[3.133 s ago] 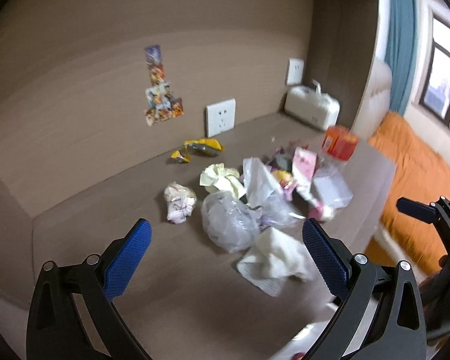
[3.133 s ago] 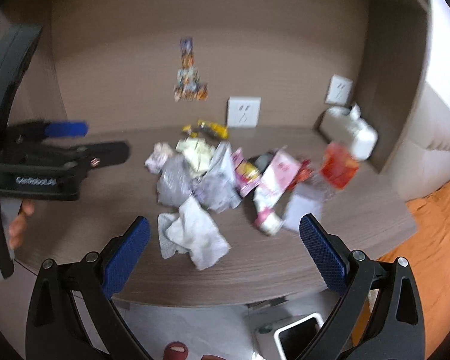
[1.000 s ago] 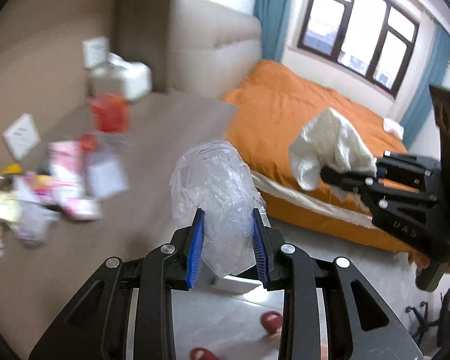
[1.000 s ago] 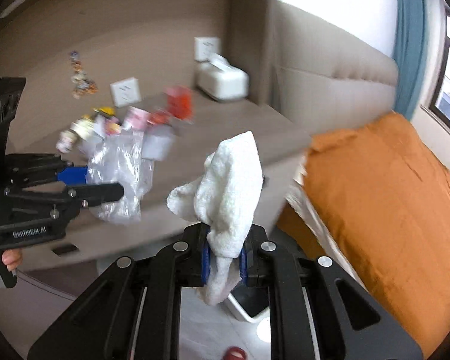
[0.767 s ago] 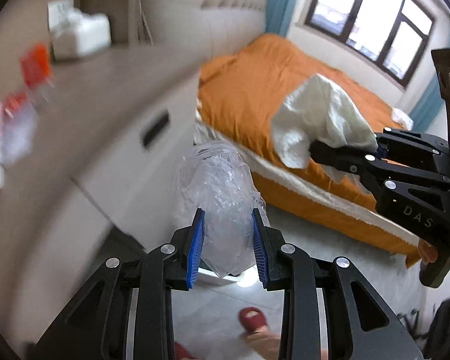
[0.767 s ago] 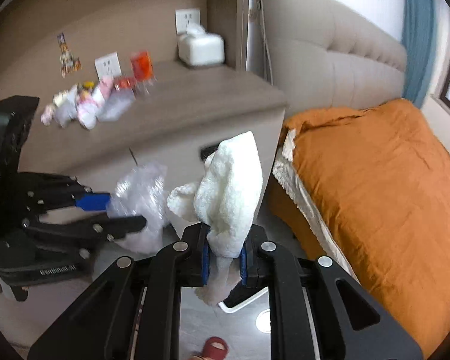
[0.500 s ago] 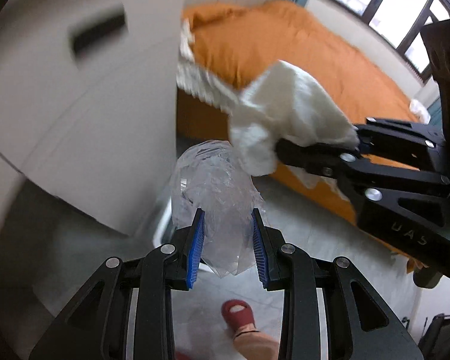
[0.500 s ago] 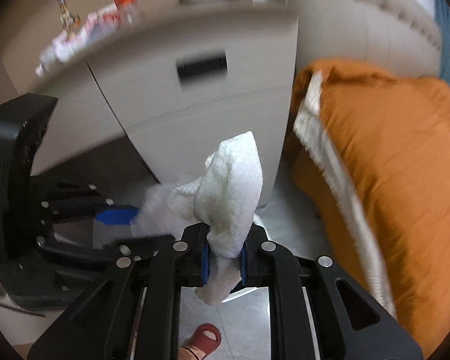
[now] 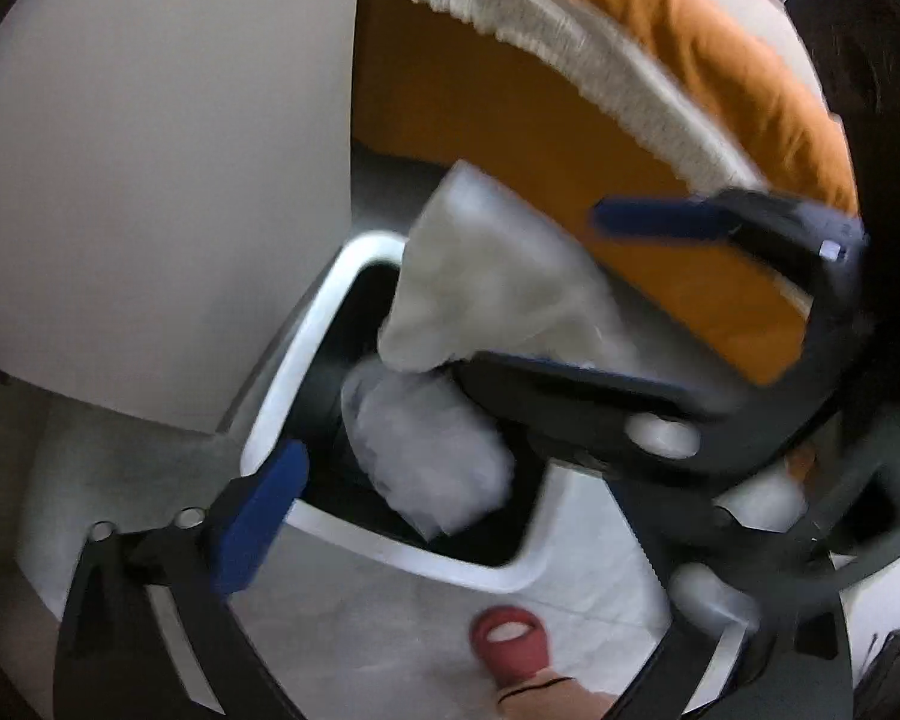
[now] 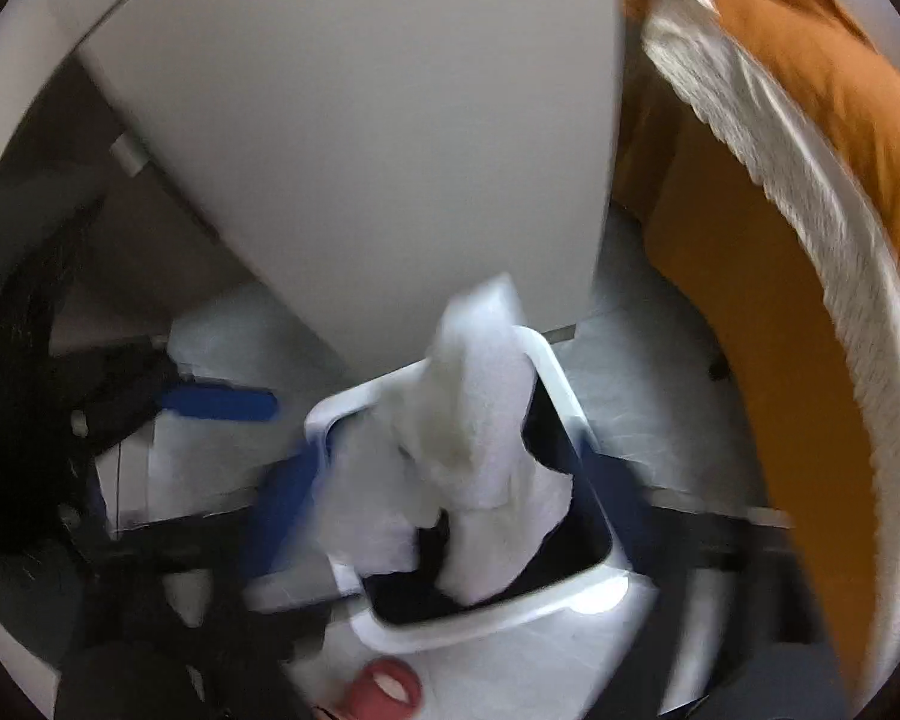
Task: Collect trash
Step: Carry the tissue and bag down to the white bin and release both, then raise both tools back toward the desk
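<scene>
Crumpled plastic (image 9: 432,456) and white tissue (image 10: 480,438) drop binward (image 9: 306,354); both tongs just sprang wide, empty.

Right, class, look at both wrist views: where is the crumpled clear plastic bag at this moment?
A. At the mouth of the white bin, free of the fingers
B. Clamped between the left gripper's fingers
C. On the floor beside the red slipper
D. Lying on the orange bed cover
A: the crumpled clear plastic bag sits in the dark opening of the white bin, and the left gripper stands wide open, gripping nothing.

Motion blur smears the white bin (image 10: 576,402); the towel (image 10: 480,438) hides its inside.
</scene>
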Tool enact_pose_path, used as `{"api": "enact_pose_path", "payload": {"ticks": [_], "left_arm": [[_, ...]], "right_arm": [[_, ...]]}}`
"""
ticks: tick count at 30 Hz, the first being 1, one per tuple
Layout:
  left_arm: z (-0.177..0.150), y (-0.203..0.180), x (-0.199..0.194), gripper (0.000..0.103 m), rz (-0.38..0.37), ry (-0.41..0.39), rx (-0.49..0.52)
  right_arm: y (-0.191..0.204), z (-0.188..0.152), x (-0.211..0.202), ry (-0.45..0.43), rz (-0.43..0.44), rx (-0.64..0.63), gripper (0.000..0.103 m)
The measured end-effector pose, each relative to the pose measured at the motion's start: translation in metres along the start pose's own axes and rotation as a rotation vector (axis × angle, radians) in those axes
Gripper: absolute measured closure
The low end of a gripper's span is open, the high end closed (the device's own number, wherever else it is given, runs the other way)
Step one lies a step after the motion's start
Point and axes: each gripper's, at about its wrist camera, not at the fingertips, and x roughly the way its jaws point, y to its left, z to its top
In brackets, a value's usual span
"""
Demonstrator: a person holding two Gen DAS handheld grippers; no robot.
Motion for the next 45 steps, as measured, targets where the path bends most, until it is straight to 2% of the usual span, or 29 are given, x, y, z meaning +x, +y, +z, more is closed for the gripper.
{"api": "enact_pose_path", "payload": {"ticks": [4,10,15,17,22,26,29,35,40,45], "left_arm": [[-0.008,0.006,0.005,0.005,0.023,0.003,-0.014],[-0.002,0.005,-0.043,0.005,0.071,-0.021,-0.067],[0.013,-0.008,-0.137,0.005,0.088,-0.068,-0.113],[0.019,-0.013,-0.184,0.005,0.126,-0.107,-0.118],[0.024,-0.013,-0.295,0.005,0.179,-0.205,-0.178],[0.022,-0.009,-0.366,0.005,0.211,-0.305,-0.224],[0.02,-0.001,-0.412,0.005,0.264,-0.38,-0.238],[0.007,0.034,-0.477,0.005,0.327,-0.5,-0.278],[-0.001,0.07,-0.511,0.005,0.327,-0.538,-0.299],[-0.009,0.119,-0.534,0.005,0.348,-0.56,-0.312]], "right_arm": [[-0.007,-0.002,0.008,0.005,-0.012,-0.008,0.004],[0.01,0.021,-0.043,0.003,-0.025,-0.015,0.004],[0.027,0.062,-0.118,-0.024,-0.034,-0.005,0.004],[0.037,0.079,-0.151,-0.055,-0.036,-0.013,0.004],[0.073,0.13,-0.238,-0.169,-0.022,-0.021,0.004],[0.105,0.166,-0.303,-0.291,-0.009,-0.055,0.004],[0.128,0.186,-0.333,-0.369,0.014,-0.075,0.004],[0.183,0.223,-0.355,-0.464,0.039,-0.131,0.004],[0.23,0.247,-0.354,-0.503,0.04,-0.171,0.004],[0.268,0.277,-0.337,-0.486,0.042,-0.148,0.004]]}}
